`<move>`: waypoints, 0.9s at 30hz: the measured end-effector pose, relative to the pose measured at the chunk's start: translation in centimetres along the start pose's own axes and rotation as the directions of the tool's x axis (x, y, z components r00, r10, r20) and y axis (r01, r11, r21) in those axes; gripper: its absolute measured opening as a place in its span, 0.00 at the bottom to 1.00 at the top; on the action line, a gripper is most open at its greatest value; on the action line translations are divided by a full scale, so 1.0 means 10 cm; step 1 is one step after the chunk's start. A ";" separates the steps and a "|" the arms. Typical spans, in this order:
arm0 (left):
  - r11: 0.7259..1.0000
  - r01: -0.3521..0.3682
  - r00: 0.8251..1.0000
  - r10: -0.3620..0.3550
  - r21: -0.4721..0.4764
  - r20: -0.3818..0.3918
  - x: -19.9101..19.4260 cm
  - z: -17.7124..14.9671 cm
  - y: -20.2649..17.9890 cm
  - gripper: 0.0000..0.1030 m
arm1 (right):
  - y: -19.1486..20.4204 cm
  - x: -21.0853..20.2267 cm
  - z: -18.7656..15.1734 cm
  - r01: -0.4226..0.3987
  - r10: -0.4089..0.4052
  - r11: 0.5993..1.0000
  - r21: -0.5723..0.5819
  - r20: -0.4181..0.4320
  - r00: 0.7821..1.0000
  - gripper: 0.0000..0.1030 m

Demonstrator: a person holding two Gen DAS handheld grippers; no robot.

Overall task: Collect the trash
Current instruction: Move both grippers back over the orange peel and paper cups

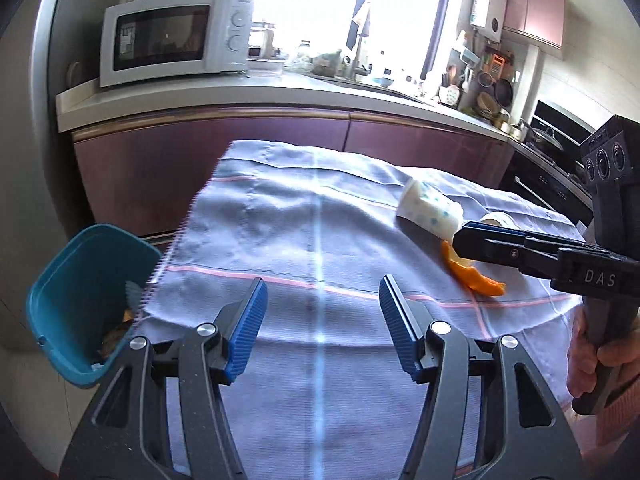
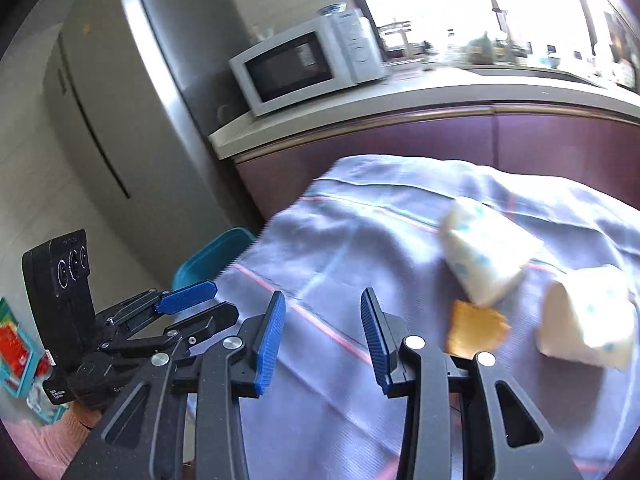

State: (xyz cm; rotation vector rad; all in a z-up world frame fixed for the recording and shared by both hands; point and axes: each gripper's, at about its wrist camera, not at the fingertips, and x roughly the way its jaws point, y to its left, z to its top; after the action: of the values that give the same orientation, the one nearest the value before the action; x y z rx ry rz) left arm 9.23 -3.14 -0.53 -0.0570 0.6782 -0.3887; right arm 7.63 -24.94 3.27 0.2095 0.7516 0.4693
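A teal bin (image 1: 76,304) hangs at the table's left edge with scraps inside; its rim shows in the right wrist view (image 2: 208,258). An orange peel (image 1: 472,276) lies on the cloth beside a tipped dotted paper cup (image 1: 430,208); a second cup (image 1: 498,219) lies behind it. In the right wrist view the peel (image 2: 474,330) sits between the two cups (image 2: 486,256) (image 2: 588,318). My left gripper (image 1: 322,324) is open and empty over the cloth. My right gripper (image 2: 322,340) is open and empty, left of the peel; in the left wrist view its fingers (image 1: 492,242) reach over the peel.
A pale blue checked cloth (image 1: 300,232) covers the table. A kitchen counter with purple cabinets (image 1: 240,136), a white microwave (image 1: 176,38) and a sink area stands behind. A grey fridge (image 2: 132,112) stands to the left.
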 end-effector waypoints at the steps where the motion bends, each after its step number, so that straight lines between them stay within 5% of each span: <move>1: 1.000 0.019 1.000 -0.019 0.007 -0.012 0.04 0.00 -0.09 0.56 | -0.09 -0.07 -0.03 0.017 -0.017 1.000 0.015 0.007 1.000 0.36; 13: 0.987 0.156 0.983 -0.150 0.046 -0.110 0.54 0.07 -0.79 0.56 | -0.97 -0.68 -0.18 0.163 -0.182 0.972 0.171 0.099 0.978 0.36; 27: 0.987 0.155 0.974 -0.146 0.037 -0.174 0.97 0.09 -1.08 0.56 | -1.54 -0.80 -0.24 0.205 -0.239 0.942 0.264 0.104 0.965 0.38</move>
State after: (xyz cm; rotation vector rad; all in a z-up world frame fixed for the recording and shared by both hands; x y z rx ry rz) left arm 13.09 -16.80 -3.69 -0.0270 0.8360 -0.5613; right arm 5.98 -42.23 1.04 0.3853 0.6916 0.1407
